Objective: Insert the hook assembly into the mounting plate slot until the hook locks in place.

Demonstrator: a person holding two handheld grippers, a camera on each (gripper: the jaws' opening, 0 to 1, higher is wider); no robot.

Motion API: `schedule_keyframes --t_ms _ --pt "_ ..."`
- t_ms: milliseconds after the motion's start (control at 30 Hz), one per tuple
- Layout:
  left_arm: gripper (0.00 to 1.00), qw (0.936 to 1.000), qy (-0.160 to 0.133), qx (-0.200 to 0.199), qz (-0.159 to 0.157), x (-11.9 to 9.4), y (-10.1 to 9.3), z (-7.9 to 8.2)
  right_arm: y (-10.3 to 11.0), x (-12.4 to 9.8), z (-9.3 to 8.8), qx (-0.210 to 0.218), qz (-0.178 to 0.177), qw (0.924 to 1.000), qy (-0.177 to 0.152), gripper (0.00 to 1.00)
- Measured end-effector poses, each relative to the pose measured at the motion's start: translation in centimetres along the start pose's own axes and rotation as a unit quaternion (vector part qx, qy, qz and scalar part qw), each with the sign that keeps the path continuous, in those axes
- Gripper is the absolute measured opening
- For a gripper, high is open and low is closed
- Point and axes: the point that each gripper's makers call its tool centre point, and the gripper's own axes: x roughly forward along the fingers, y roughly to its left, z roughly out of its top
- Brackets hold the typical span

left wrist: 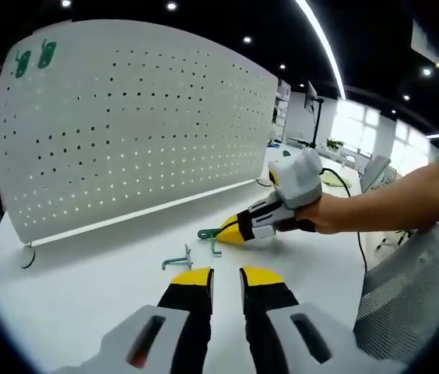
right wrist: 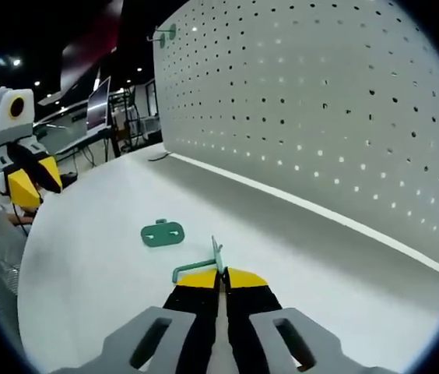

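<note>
While pinched, hook (right wrist: 201, 267) between right tongs (right wrist: 223, 274)

Both views low, near, sharing pegboard (left wrist: 134, 125), perhaps obliquely.

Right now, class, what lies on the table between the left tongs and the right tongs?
In the left gripper view, one green hook lies on the white table between the left tongs and right tongs.

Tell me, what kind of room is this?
Probably an open office or workshop: a white table with a big pegboard, desks with a monitor behind, and ceiling spotlights.
</note>
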Motion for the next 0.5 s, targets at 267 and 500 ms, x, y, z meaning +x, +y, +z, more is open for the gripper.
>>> schedule_keyframes --t_ms 267,500 --pt "0.14 1.0000 -0.002 -0.002 -0.001 -0.04 -0.04 0.13 -0.40 -0.35 0.30 0.000 -0.005 1.0000 0.000 0.02" --pt "0.14 1.0000 -0.002 -0.003 -0.002 -0.04 -0.12 0.11 -0.48 -0.55 0.30 0.004 -0.006 1.0000 0.002 0.02"
